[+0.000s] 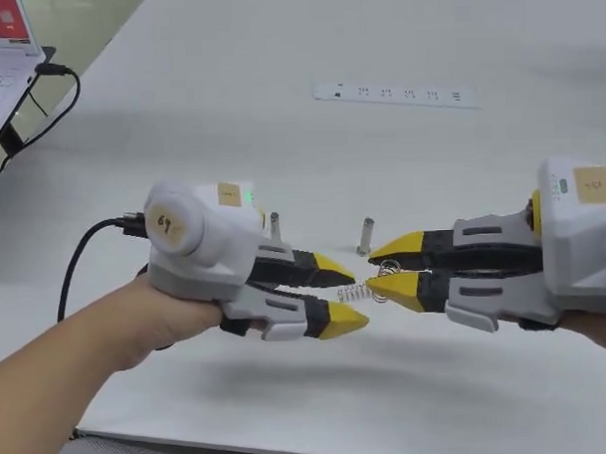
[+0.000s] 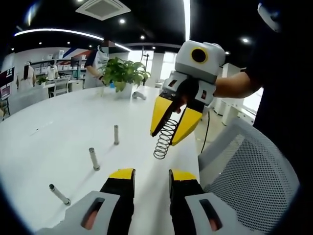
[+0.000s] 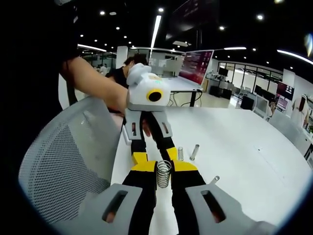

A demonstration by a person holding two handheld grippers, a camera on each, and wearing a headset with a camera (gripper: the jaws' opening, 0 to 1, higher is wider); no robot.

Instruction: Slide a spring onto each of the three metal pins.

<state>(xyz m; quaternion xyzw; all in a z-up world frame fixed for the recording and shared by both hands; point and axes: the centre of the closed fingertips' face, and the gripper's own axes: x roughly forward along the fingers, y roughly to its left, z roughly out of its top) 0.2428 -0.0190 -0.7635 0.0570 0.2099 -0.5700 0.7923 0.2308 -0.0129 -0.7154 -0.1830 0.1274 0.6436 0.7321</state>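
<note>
Right gripper (image 1: 374, 267) fingers pinching spring (image 2: 165, 139); free end juts beyond tips toward left gripper (image 2: 151, 174). Left fingers spread, nothing between. Three metal pins (image 2: 94, 159) upright beyond left fingertips, seemingly bare. Judgement: first spring not yet on; probably all three remain.

My left gripper camera sits low behind its own jaws and looks straight across at my right gripper (image 2: 164, 137), very close. My right gripper camera faces the other way and looks at my left gripper (image 3: 155, 155), just as close. My head camera looks forward and down on both from near above. All three see the spring (image 1: 358, 291), the pins (image 1: 366, 235) and the white table (image 1: 279, 108).
</note>
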